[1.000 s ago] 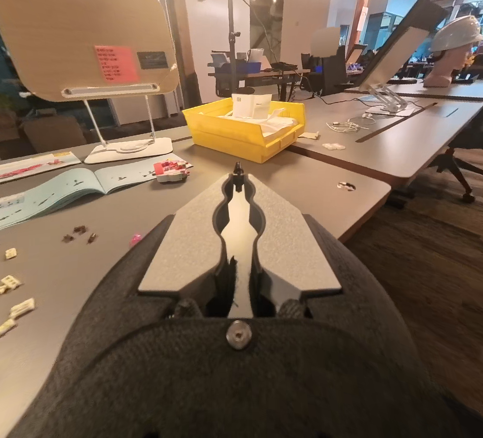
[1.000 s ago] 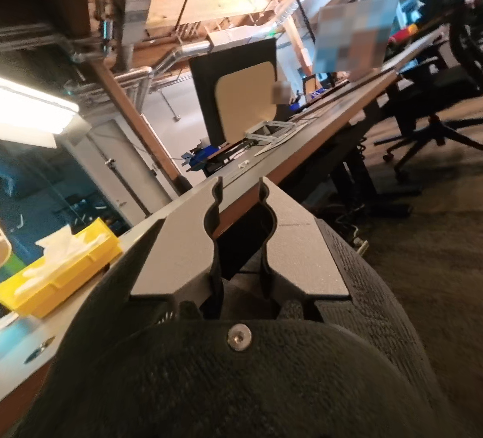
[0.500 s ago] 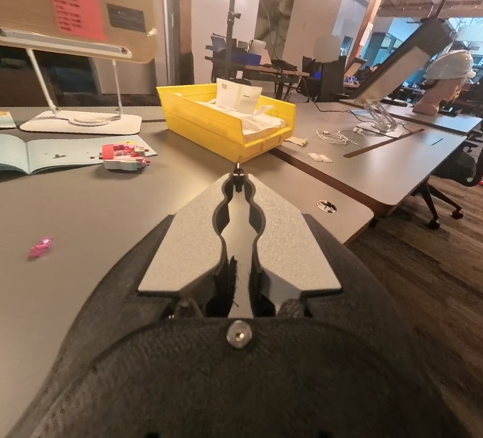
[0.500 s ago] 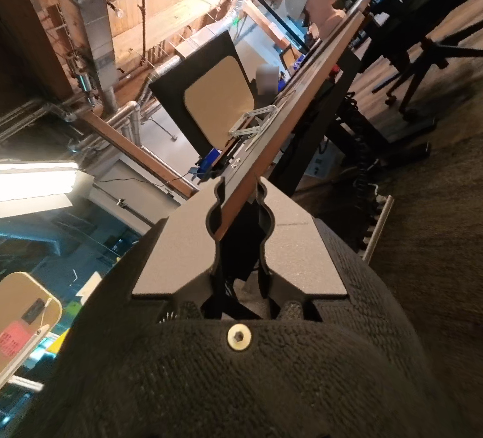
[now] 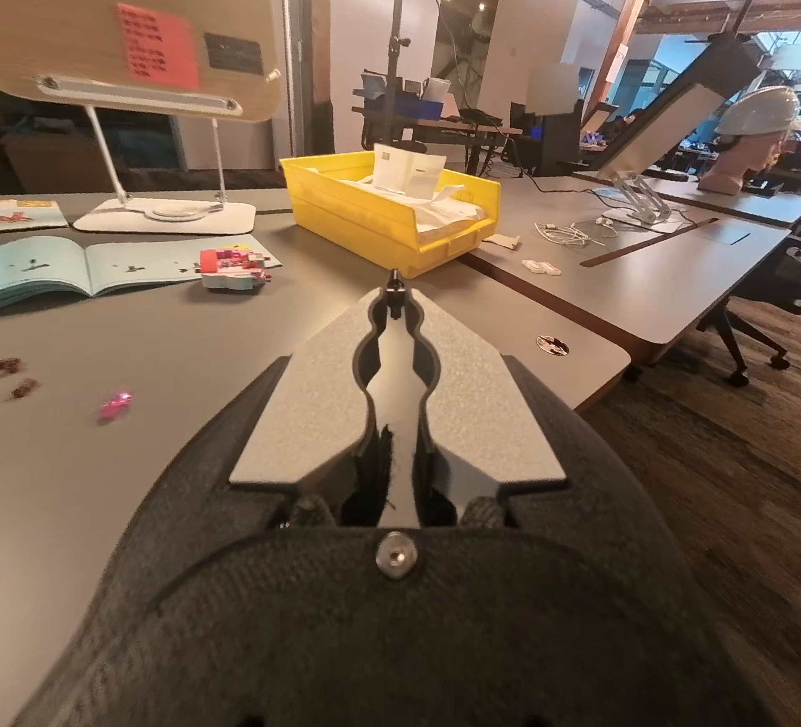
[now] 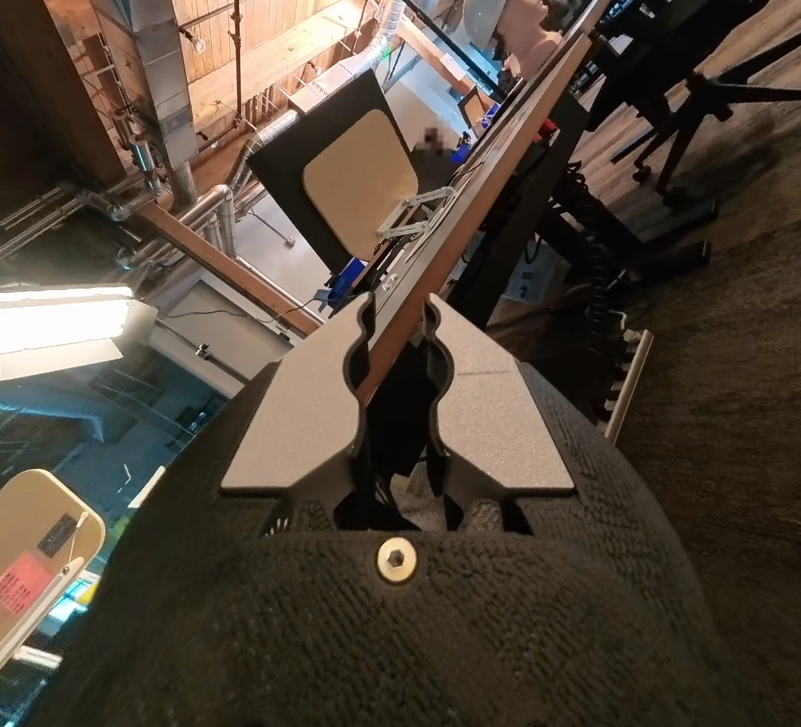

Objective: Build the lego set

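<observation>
My left gripper [image 5: 395, 294] is shut on a small black piece [image 5: 394, 283] that sticks out past its fingertips, held above the grey table [image 5: 173, 342]. Ahead of it stands a yellow bin [image 5: 359, 220] with white paper in it. To the left, a small red, pink and white brick model [image 5: 232, 268] rests by an open light-blue booklet [image 5: 52, 268]. My right gripper [image 6: 398, 307] is open and empty. It is off the table and rolled sideways, looking along a desk's brown edge [image 6: 477, 207].
A pink piece [image 5: 113, 399] and brown bits [image 5: 21, 385] lie on the table at left. A wooden board on a white stand [image 5: 130, 12] rises behind the booklet. White cables [image 5: 563, 233] lie on the adjoining desk. Office chairs [image 6: 693, 34] stand on the floor at right. Some 60 centimetres of space lies between my two pairs of fingers.
My left gripper has swung its view slightly, with the black piece still in its tips. My right gripper has rolled further sideways and its fingers have drawn a little closer together.
</observation>
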Motion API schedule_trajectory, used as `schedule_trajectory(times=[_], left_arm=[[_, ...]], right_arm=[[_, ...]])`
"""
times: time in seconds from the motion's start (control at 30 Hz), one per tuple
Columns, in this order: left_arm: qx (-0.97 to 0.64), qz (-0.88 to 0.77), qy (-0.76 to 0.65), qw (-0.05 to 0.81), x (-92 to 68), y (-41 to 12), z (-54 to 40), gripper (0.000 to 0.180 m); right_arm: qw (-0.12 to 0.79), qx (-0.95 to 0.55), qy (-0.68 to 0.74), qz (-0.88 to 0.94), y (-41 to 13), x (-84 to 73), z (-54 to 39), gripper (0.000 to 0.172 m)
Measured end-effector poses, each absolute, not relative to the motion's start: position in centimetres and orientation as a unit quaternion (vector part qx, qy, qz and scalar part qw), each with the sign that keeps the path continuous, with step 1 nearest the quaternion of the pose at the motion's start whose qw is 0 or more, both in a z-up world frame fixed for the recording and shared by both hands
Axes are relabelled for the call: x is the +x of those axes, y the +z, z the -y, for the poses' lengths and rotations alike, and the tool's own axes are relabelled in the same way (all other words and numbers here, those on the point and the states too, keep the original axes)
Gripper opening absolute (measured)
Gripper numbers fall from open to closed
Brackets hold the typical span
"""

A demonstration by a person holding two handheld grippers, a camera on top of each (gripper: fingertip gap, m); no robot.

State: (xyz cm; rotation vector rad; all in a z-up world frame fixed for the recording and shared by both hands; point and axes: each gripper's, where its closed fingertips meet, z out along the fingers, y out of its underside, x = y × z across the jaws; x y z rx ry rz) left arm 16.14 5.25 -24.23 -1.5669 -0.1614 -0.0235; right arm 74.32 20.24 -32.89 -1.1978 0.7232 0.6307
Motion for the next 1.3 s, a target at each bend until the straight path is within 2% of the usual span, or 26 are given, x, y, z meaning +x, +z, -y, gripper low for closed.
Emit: schedule_trajectory(times=[0.47,0.73,0.87,0.93,1.03,1.13,1.23,1.3], left_arm=[[-0.645,0.090,0.101,0.752,7.8,-19.4,3.5,0.007],[-0.689,0.028,0.139,0.711,3.3,-22.4,8.3,0.007],[-0.717,-0.001,0.120,0.687,1.7,-25.4,8.1,0.007],[-0.725,-0.024,0.124,0.677,0.9,-26.1,7.3,0.007],[-0.731,-0.055,0.101,0.673,-0.4,-26.4,5.4,0.007],[-0.748,-0.083,0.078,0.654,-2.2,-27.6,3.1,0.007],[-0.772,-0.086,0.042,0.629,-3.9,-28.9,1.1,0.007],[-0.783,-0.082,0.010,0.616,-4.8,-29.5,0.0,0.007]], right_arm=[[0.743,-0.573,0.271,-0.215,-30.7,68.4,-20.6,0.021],[0.790,-0.571,0.221,0.029,-28.6,55.8,-18.9,0.022],[0.790,-0.514,0.274,0.194,-24.0,42.7,-16.0,0.017],[0.758,-0.487,0.340,0.270,-21.8,34.2,-14.0,0.016],[0.638,-0.466,0.461,0.405,-20.9,20.3,-10.2,0.017],[0.510,-0.457,0.459,0.566,-24.0,7.9,-7.8,0.011],[0.341,-0.465,0.429,0.695,-29.6,-0.6,-6.2,0.008],[0.302,-0.462,0.397,0.734,-32.3,-4.6,-6.6,0.006]])
